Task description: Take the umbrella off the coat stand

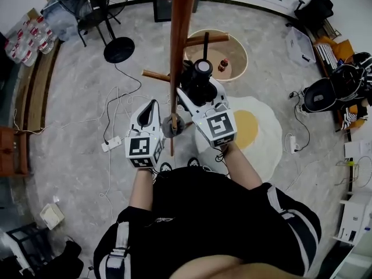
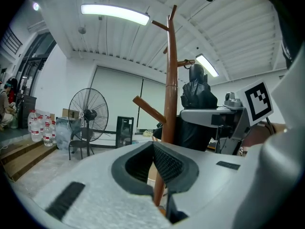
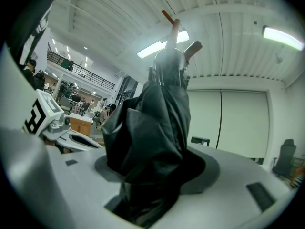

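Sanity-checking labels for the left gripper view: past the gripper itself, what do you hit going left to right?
water bottles → standing fan → black cabinet → coat stand → umbrella

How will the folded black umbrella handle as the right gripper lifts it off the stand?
Probably floppy outside: loose fabric of the umbrella bunches in the right gripper. Likely light, since one gripper carries it. Its top may snag on the pegs of the coat stand.
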The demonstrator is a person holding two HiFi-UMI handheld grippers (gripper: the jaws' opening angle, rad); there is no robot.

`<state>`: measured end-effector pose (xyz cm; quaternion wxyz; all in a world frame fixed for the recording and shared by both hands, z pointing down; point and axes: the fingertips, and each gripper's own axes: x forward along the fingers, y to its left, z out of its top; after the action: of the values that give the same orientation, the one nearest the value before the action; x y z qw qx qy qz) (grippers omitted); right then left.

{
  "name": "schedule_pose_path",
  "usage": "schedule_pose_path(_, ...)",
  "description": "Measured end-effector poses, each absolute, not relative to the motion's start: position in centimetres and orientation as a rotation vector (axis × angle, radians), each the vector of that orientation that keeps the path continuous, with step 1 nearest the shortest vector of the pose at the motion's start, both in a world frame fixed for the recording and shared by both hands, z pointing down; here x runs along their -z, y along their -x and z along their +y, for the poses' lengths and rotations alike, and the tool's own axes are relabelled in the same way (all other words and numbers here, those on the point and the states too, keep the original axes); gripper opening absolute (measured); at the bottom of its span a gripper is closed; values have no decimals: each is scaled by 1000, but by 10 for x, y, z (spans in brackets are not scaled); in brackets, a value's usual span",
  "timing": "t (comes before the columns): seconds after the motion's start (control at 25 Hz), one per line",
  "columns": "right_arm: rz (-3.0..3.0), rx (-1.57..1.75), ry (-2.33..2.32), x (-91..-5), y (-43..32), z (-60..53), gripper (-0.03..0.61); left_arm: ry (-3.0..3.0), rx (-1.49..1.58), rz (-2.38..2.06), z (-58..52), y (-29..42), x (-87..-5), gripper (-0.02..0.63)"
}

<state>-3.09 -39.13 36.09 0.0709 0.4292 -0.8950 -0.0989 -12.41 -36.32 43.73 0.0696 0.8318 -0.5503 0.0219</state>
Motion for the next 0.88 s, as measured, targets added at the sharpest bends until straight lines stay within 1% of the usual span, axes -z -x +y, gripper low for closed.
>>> schedule_pose_path(0.56, -2648, 344, -1396, -340, 10, -392, 273, -2618, -3, -1529, -371, 94, -425, -3)
schedule_pose_path(0.88, -2614, 372, -1478, -328, -14, -389, 273, -2655, 2, -1466, -367, 71, -420, -3)
